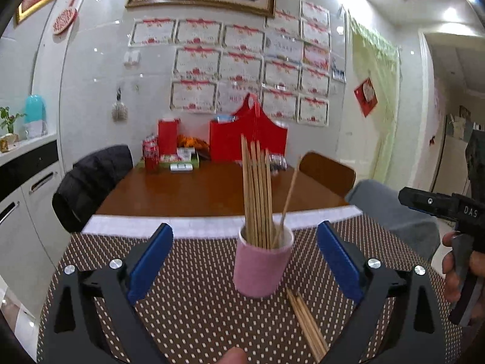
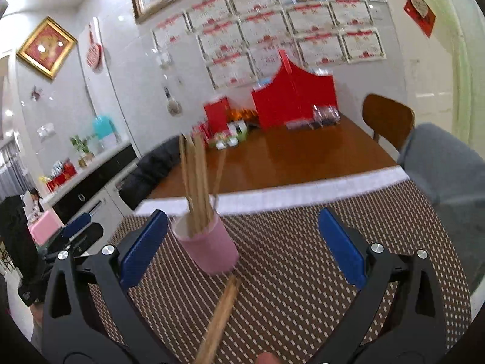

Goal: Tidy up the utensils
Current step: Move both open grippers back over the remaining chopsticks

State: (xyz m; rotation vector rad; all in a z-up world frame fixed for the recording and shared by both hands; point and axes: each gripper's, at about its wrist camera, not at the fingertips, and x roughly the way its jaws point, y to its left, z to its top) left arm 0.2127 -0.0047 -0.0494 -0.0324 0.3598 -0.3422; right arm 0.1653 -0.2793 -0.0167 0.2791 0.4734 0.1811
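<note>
A pink cup (image 1: pixel 261 268) stands on the dotted brown placemat (image 1: pixel 194 309) and holds several wooden chopsticks (image 1: pixel 256 191) upright. A bundle of loose chopsticks (image 1: pixel 306 321) lies on the mat to the right of the cup. My left gripper (image 1: pixel 244 261) is open, with the cup between its blue pads. My right gripper (image 2: pixel 242 248) is open and empty; the cup (image 2: pixel 209 248) stands near its left pad and the loose chopsticks (image 2: pixel 219 318) lie below it. The right gripper also shows at the right edge of the left wrist view (image 1: pixel 439 206).
The placemat covers the near end of a wooden table (image 1: pixel 212 188). Red bags and boxes (image 1: pixel 247 142) stand at the far end. A chair with a dark jacket (image 1: pixel 91 182) is at the left, a wooden chair (image 1: pixel 327 173) at the right.
</note>
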